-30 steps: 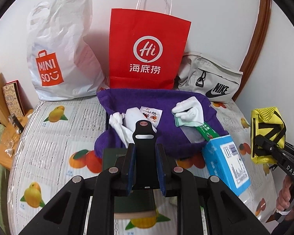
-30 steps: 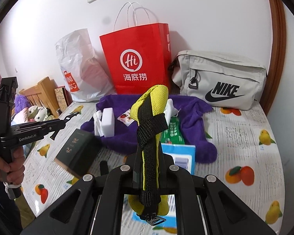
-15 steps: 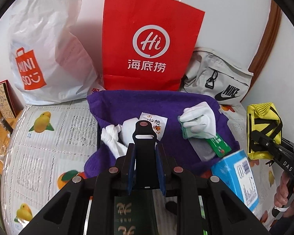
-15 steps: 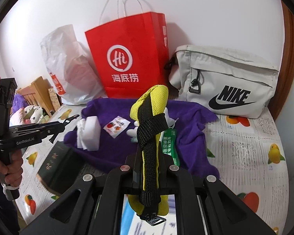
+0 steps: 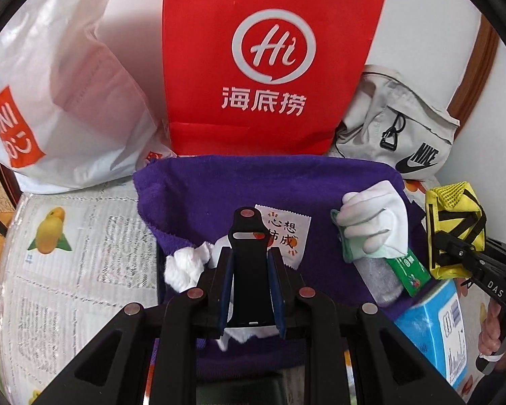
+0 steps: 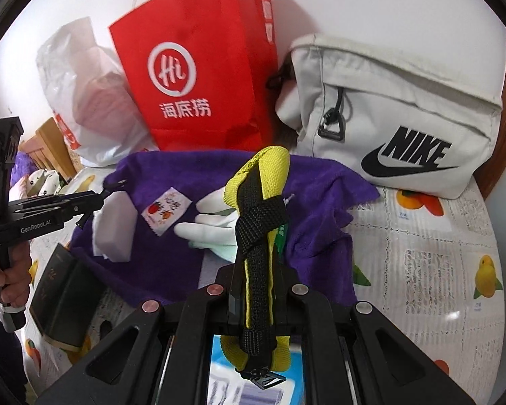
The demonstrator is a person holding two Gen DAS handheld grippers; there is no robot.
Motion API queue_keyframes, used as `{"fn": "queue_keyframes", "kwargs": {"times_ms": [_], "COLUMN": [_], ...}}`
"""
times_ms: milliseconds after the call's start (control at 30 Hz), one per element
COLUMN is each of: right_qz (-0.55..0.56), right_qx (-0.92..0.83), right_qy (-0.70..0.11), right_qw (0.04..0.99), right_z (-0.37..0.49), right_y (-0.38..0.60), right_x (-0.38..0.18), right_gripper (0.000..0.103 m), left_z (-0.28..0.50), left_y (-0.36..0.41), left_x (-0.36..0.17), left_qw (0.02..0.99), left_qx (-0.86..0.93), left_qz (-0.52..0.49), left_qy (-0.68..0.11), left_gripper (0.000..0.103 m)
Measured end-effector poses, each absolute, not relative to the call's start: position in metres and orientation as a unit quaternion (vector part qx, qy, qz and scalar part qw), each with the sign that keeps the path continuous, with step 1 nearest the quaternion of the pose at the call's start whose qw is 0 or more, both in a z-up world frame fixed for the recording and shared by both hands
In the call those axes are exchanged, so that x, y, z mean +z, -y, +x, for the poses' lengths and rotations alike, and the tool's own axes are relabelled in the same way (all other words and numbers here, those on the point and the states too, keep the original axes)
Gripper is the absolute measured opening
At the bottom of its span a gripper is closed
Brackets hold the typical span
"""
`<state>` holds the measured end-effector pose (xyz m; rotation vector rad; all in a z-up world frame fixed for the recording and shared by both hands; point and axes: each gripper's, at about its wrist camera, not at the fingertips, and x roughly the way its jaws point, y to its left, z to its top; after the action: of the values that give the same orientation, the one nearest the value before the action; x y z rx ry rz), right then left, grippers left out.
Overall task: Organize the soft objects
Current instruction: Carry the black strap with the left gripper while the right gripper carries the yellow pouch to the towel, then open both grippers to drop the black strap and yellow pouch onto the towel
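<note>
Both hand-held grippers clenched: right grasping yellow pouch, left black clip.

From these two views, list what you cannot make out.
- Left wrist view: the left gripper fingers cover most of the white tissue pack.
- Right wrist view: the yellow pouch hides part of the white glove and the green packet.
- Contents of the red paper bag: unseen.

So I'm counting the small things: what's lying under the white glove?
Under the white glove a pale green cloth, a grey item and a green packet stick out; how far they reach beneath it is hidden.
</note>
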<state>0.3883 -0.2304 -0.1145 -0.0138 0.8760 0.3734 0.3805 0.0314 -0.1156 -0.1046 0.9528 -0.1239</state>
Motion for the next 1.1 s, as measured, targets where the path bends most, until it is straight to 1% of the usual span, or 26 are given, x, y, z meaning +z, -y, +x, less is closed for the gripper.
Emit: {"fn": "queue_keyframes", "kwargs": {"times_ms": [167, 367, 467, 567, 633, 700, 867, 900, 933, 1000, 1067, 1100], "right_qz": [0.005, -0.009, -0.010, -0.012, -0.008, -0.004, 0.005, 0.005, 0.003, -0.004, -0.010, -0.014], "right_qx": [0.186, 0.197, 0.199, 0.201, 0.203, 0.200, 0.199, 0.199, 0.200, 0.199, 0.200, 0.200], "right_qy": [-0.440, -0.450, -0.451, -0.452, -0.450, -0.442, -0.438, -0.438, -0.437, -0.432, -0.424, -0.422], "right_qw": [0.879, 0.871, 0.870, 0.869, 0.870, 0.874, 0.877, 0.877, 0.877, 0.879, 0.883, 0.884], "right_z": [0.404, 0.416, 0.417, 0.418, 0.417, 0.414, 0.409, 0.407, 0.404, 0.397, 0.388, 0.385], "right_y": [0.229, 0.216, 0.212, 0.210, 0.211, 0.213, 0.219, 0.220, 0.220, 0.219, 0.217, 0.218], "right_x": [-0.125, -0.132, -0.133, -0.133, -0.132, -0.128, -0.120, -0.119, -0.117, -0.113, -0.108, -0.106], "right_gripper": [0.010, 0.013, 0.016, 0.027, 0.044, 0.051, 0.053, 0.056, 0.061, 0.067, 0.070, 0.073], "left_z": [0.394, 0.405, 0.410, 0.410, 0.410, 0.409, 0.403, 0.400, 0.398, 0.391, 0.382, 0.378], "left_y": [-0.024, -0.019, -0.016, -0.014, -0.014, -0.016, -0.020, -0.022, -0.023, -0.027, -0.031, -0.032], "left_x": [-0.122, -0.121, -0.123, -0.122, -0.122, -0.122, -0.119, -0.117, -0.115, -0.110, -0.104, -0.102], "left_qw": [0.883, 0.884, 0.883, 0.883, 0.882, 0.882, 0.881, 0.881, 0.882, 0.883, 0.884, 0.885], "left_qx": [-0.067, -0.074, -0.076, -0.078, -0.079, -0.077, -0.071, -0.069, -0.067, -0.062, -0.061, -0.060], "left_qz": [-0.043, -0.039, -0.038, -0.037, -0.037, -0.036, -0.037, -0.037, -0.037, -0.040, -0.042, -0.042], "left_qy": [-0.462, -0.460, -0.462, -0.462, -0.462, -0.463, -0.467, -0.466, -0.466, -0.463, -0.461, -0.460], "left_gripper": [0.020, 0.020, 0.021, 0.021, 0.020, 0.020, 0.022, 0.024, 0.027, 0.030, 0.030, 0.033]}}
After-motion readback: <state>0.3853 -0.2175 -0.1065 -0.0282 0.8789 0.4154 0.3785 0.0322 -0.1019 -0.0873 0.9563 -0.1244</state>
